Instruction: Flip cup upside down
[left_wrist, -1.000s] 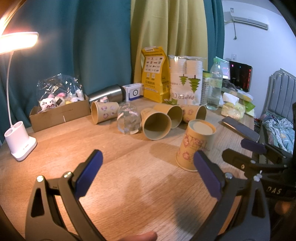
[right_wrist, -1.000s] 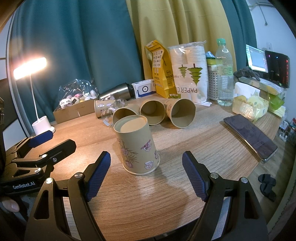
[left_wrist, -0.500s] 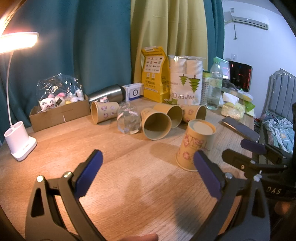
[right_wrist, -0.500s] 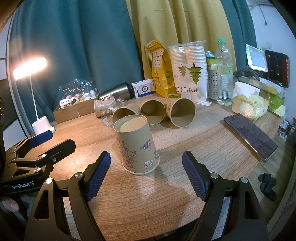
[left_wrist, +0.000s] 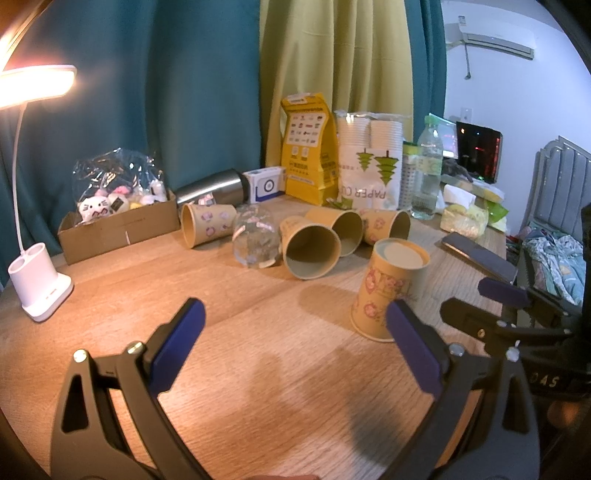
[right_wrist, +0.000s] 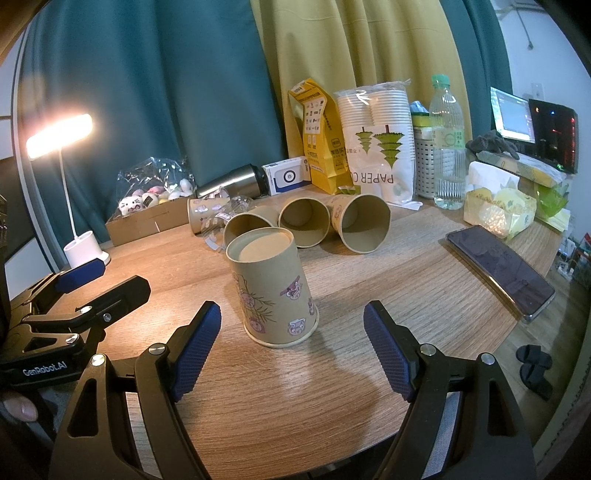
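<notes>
I am holding my right tool (right_wrist: 291, 349) wide, gripping nothing, just short of the cup (right_wrist: 271, 286). My left tool (left_wrist: 291, 345) is gaping wide too, over bare table (left_wrist: 258, 387). The cup is standing mouth-down near me, so the flip looks done. Risk: pushing forward would knock it over. Beyond it, three cups (right_wrist: 306, 221) are lying on their sides.

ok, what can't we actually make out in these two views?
- Left view: cup base partly hidden by left gripper finger.
- Right view: lying cup blurred behind clear cup.
- Both views: bag print too small.
- Right view: phone screen dark.
</notes>
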